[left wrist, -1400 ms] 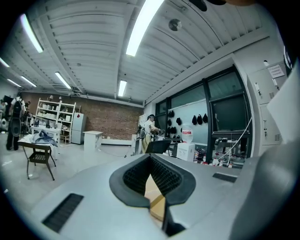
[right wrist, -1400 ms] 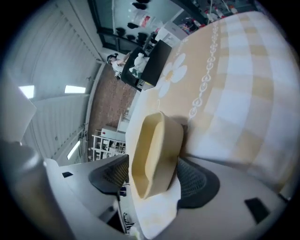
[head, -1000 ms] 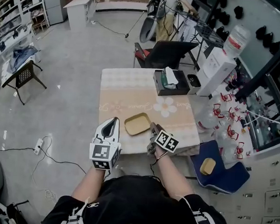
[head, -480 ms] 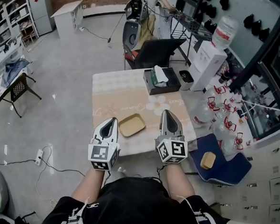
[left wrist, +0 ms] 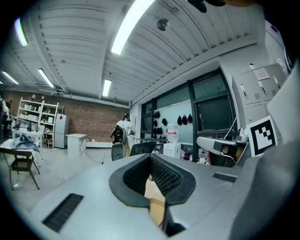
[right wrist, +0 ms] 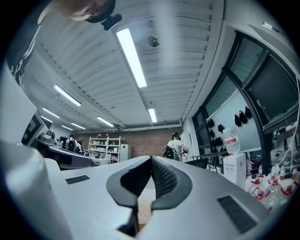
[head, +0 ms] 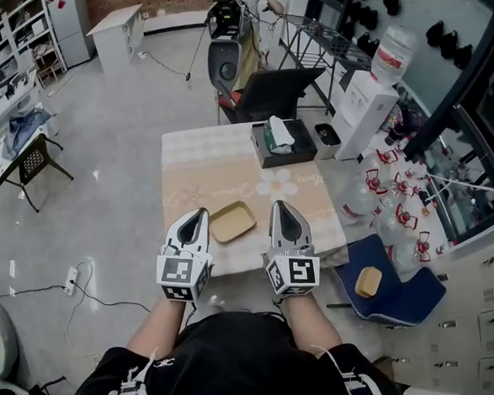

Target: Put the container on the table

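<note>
Head view: the yellow container sat flat on the desk, between the left gripper and right gripper. It looked light, stiff and shallow, so I'd pinch a rim edge. Left gripper view: fingers pressed together, empty. Right gripper view: same, nothing held.

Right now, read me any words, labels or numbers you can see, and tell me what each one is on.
No text here can be read.
On the tablecloth: cursive writing, too blurred to read.
On the water bottle: a red label, print too small to read.
On the locker notice: a white sheet, too small to read.
On the left gripper and right gripper: square marker patterns on their cubes, no words.
</note>
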{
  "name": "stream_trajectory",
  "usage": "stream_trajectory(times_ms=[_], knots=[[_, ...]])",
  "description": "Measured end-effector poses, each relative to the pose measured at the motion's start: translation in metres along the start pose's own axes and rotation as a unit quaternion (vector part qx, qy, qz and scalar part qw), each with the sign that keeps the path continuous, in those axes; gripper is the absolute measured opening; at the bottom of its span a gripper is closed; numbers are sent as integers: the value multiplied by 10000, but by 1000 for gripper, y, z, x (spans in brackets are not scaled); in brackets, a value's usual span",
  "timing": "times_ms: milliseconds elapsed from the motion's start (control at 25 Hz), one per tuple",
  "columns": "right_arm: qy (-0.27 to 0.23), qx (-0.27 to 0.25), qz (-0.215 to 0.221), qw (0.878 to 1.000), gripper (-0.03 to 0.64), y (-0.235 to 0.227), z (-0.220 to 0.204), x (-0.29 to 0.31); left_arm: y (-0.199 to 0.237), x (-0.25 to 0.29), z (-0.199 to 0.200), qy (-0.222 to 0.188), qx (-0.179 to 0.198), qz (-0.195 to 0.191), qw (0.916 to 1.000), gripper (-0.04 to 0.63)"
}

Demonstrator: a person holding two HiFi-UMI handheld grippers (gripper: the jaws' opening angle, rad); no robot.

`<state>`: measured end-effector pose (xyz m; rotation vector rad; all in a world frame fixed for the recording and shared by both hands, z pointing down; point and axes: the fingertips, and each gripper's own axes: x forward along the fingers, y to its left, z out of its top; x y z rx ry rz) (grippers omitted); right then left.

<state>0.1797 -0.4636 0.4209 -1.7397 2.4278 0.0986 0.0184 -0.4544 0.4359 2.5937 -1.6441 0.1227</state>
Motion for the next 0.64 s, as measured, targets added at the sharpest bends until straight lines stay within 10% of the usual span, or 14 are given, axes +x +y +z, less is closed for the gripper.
stream_trajectory(times_ms=[640], knots=[[145, 195, -3, 9997, 12, 12, -3, 10, 13, -6, 0, 16, -8, 31, 10000, 12]])
